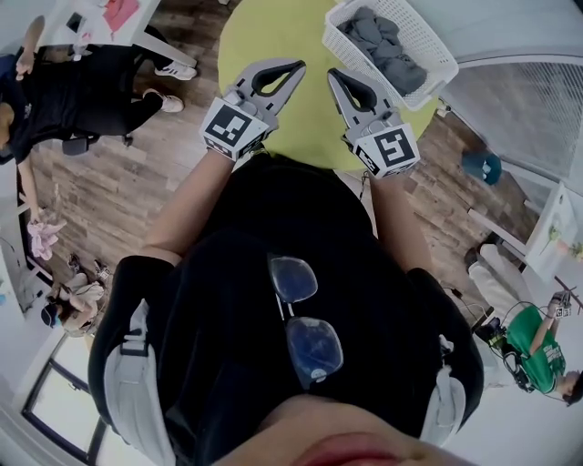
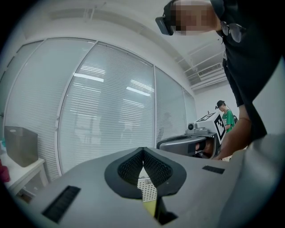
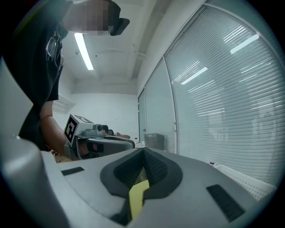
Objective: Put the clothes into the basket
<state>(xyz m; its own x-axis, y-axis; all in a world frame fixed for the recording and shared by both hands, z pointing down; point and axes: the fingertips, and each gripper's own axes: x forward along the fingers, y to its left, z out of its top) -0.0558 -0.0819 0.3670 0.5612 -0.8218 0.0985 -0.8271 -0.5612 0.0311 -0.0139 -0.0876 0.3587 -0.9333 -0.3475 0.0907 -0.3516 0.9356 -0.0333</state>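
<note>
Over the round yellow-green table (image 1: 273, 27) I hold both grippers out level in front of my chest, side by side and close together but not touching. My left gripper (image 1: 298, 65) has its jaws pressed together at the tips, with nothing between them. In the left gripper view the black pads (image 2: 131, 171) meet in a point, and the small gap below them shows only a strip of white basket mesh and a bit of the yellow table top. My right gripper (image 1: 332, 73) is closed the same way and holds nothing. In the right gripper view its pads (image 3: 156, 169) join at the tip, with only the yellow of the table showing through the opening under them.

The clothes (image 1: 383, 45), a heap of grey cloth, lie inside the white basket (image 1: 428, 32). The basket stands on the far right edge of the table, beyond my right gripper and apart from it. Neither gripper touches the basket or the cloth.

Each gripper view catches the other gripper beside it, marker cube up, with a wall of white blinds (image 2: 107, 111) behind. A pair of glasses (image 1: 303, 314) hangs from the front of my black shirt. On the wooden floor (image 1: 109, 182), a person in black (image 1: 64, 100) sits off to the left, and a person in green (image 1: 537, 350) is at the lower right.
</note>
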